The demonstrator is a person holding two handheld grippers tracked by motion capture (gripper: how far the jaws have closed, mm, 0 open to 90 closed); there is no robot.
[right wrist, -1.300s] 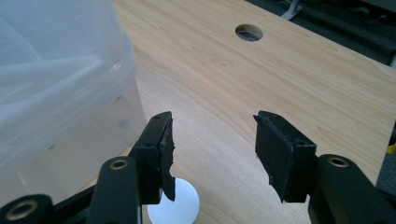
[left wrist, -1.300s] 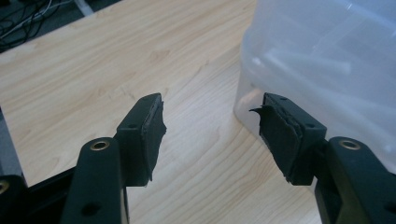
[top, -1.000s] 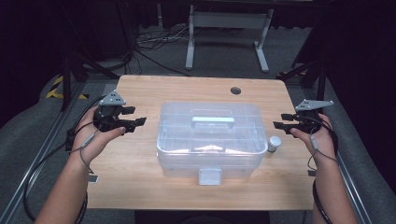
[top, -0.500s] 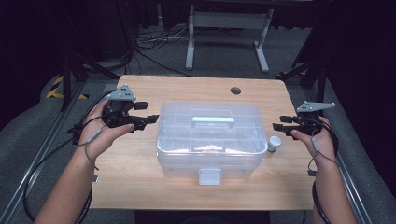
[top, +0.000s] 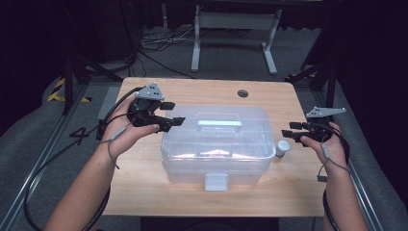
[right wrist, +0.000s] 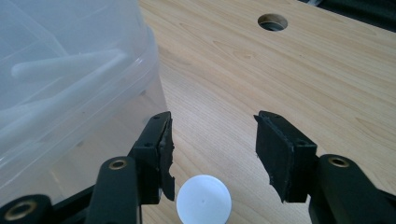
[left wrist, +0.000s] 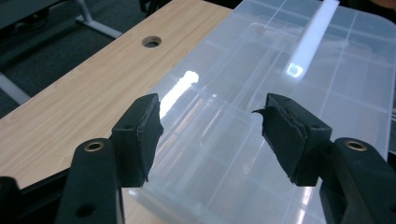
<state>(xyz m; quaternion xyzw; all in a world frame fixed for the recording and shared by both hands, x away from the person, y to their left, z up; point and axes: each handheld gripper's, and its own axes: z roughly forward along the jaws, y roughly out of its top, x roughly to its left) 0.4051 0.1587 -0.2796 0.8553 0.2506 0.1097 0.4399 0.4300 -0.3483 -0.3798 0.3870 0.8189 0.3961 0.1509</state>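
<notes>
A clear plastic storage box (top: 216, 144) with a lid, a white handle and a front latch sits in the middle of the wooden table (top: 144, 192). My left gripper (top: 172, 113) hovers at the box's far left corner, jaws open over the lid (left wrist: 243, 116) with nothing between them. A small white-capped container (top: 283, 147) stands just right of the box. My right gripper (top: 287, 132) is beside it, open, and its white cap (right wrist: 203, 201) lies below and between the jaws, untouched.
A round cable hole (top: 243, 93) is in the table's far edge. Metal stand legs (top: 231, 29) and cables lie on the floor behind the table. Bare wood (right wrist: 289, 70) stretches between the box and the hole.
My left gripper has moved right and away from me, rising a little, from the table's left side to the box's far left corner. The right gripper has stayed put.
</notes>
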